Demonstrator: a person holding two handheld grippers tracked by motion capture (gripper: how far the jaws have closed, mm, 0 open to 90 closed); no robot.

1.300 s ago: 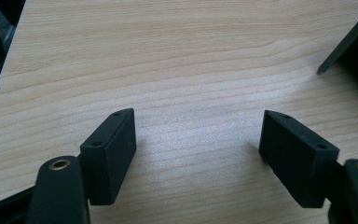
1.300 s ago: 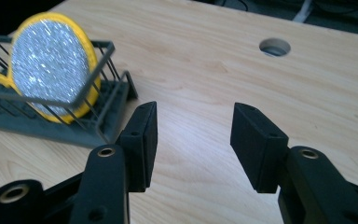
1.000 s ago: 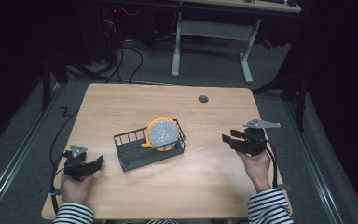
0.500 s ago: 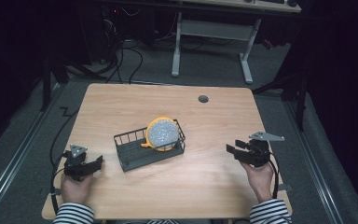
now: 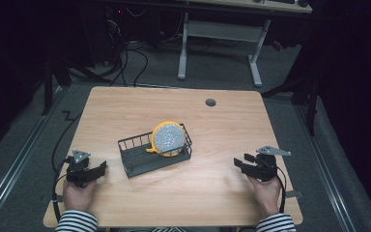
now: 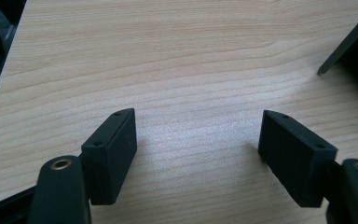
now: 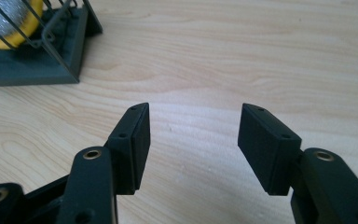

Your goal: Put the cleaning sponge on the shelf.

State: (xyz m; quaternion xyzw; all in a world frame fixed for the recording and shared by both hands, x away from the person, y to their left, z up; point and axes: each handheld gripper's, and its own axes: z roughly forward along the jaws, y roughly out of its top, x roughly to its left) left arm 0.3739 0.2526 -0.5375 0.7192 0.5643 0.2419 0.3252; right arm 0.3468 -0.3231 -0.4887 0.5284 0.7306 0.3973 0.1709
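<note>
A dark wire basket [image 5: 140, 157] stands in the middle of the wooden table [image 5: 212, 125]. A yellow-rimmed round thing with a silvery speckled face [image 5: 168, 138] leans upright in the basket's right end. My left gripper [image 5: 99, 169] rests low over the table's near left, open, with bare wood between its jaws [image 6: 198, 135]. My right gripper [image 5: 237, 164] sits low at the near right, pointing left toward the basket [image 7: 51, 51]. Its jaws have just been opening and hold nothing [image 7: 193, 140]. The yellow-rimmed thing [image 7: 9, 23] shows through the wires in the right gripper view.
A small dark round grommet [image 5: 210, 102] is set in the table near its far edge. Beyond the table stand a white desk frame [image 5: 222, 43] and cables on the grey floor. A basket corner [image 6: 349, 46] shows in the left gripper view.
My right gripper has come down from above the table to just over its surface, and its jaws stand wider. The left gripper and the basket have not moved.
</note>
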